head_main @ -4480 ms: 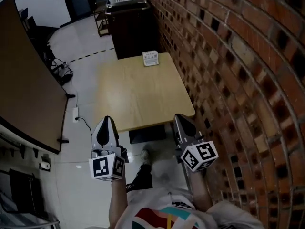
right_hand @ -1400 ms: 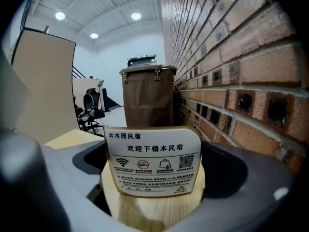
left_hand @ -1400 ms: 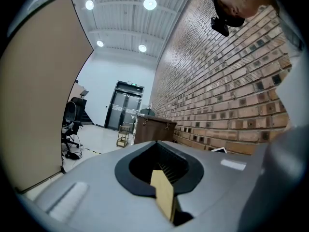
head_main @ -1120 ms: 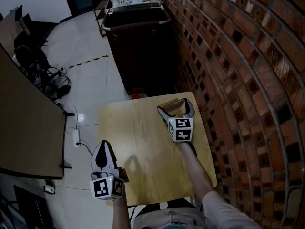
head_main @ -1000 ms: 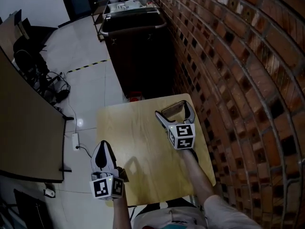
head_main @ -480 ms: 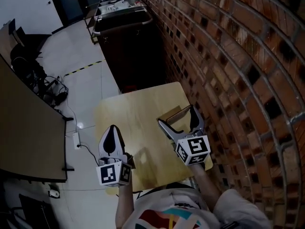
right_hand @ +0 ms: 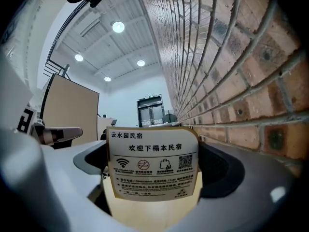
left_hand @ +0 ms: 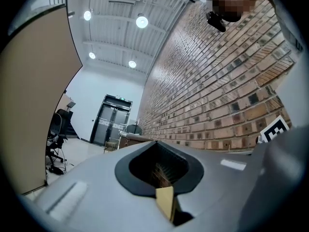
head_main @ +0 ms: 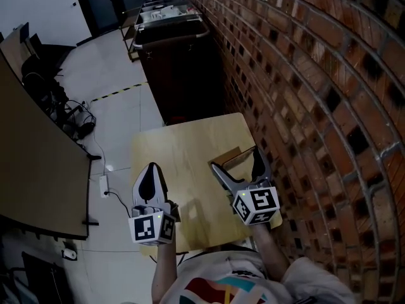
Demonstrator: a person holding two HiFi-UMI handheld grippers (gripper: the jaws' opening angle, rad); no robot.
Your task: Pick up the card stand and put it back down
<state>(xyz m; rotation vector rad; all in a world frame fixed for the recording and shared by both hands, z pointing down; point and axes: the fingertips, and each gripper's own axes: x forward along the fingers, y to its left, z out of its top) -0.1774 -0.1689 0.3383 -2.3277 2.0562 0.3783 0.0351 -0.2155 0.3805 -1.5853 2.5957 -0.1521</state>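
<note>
The card stand (head_main: pixel 228 156) is a small wooden holder. In the right gripper view its white printed card (right_hand: pixel 152 167) faces the camera and fills the space between the jaws. My right gripper (head_main: pixel 235 159) is shut on the card stand and holds it over the near right part of the wooden table (head_main: pixel 180 154), tilted upward along the brick wall. My left gripper (head_main: pixel 150 173) hovers at the table's near left edge, jaws shut with nothing between them.
A brick wall (head_main: pixel 304 75) runs along the table's right side. A dark cabinet with a cart (head_main: pixel 177 56) stands just beyond the table's far edge. A brown partition board (head_main: pixel 31 157) and floor cables (head_main: pixel 79 122) lie to the left.
My right gripper has drawn back from the table's far right toward the near edge, carrying the card stand. The left gripper stays shut in about the same place.
</note>
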